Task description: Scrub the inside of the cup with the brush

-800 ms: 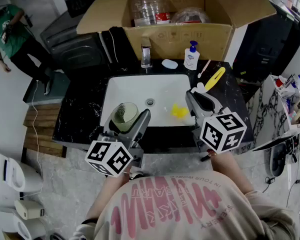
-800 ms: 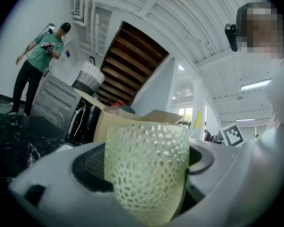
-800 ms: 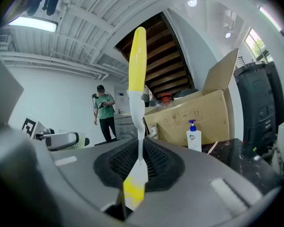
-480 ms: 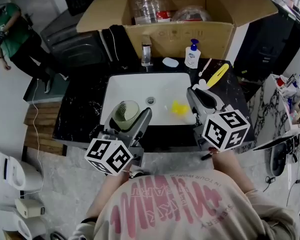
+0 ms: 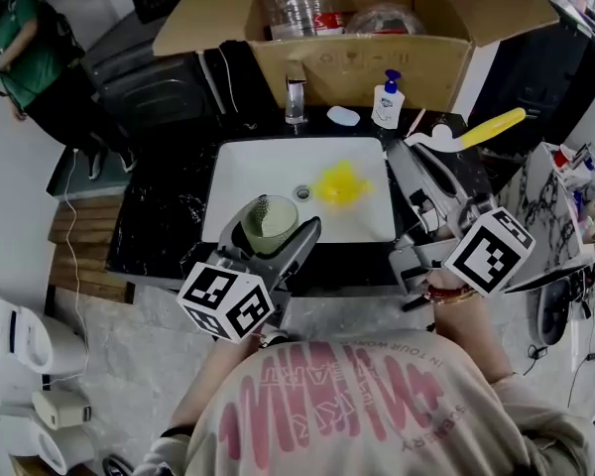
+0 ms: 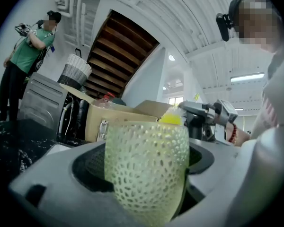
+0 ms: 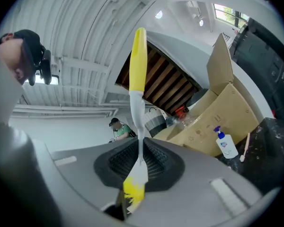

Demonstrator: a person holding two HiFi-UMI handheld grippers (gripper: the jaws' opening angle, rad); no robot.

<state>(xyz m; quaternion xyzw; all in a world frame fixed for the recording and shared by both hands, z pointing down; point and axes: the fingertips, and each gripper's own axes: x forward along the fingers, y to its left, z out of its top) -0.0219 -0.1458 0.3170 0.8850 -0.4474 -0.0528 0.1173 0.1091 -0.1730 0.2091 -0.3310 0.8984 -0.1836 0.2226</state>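
Brush (image 5: 471, 127) now lifted off surface right of sink (image 5: 228, 172), clamped between right gripper (image 5: 414, 152) fingers; left gripper (image 5: 278, 234) fingers hold cup (image 5: 268, 221) over sink's near edge.

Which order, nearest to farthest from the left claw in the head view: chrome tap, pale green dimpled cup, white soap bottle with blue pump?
1. Pale green dimpled cup, held in the left claw.
2. Chrome tap, farther back, centre.
3. White soap bottle with blue pump, back right.

Holding pale-green dimpled glass cup (image 5: 270, 224) in left gripper (image 5: 276, 228) over front-left corner of white rectangular sink (image 5: 278, 172); holding yellow-handled plastic brush (image 5: 486, 124) in right gripper (image 5: 416, 155), right of sink.
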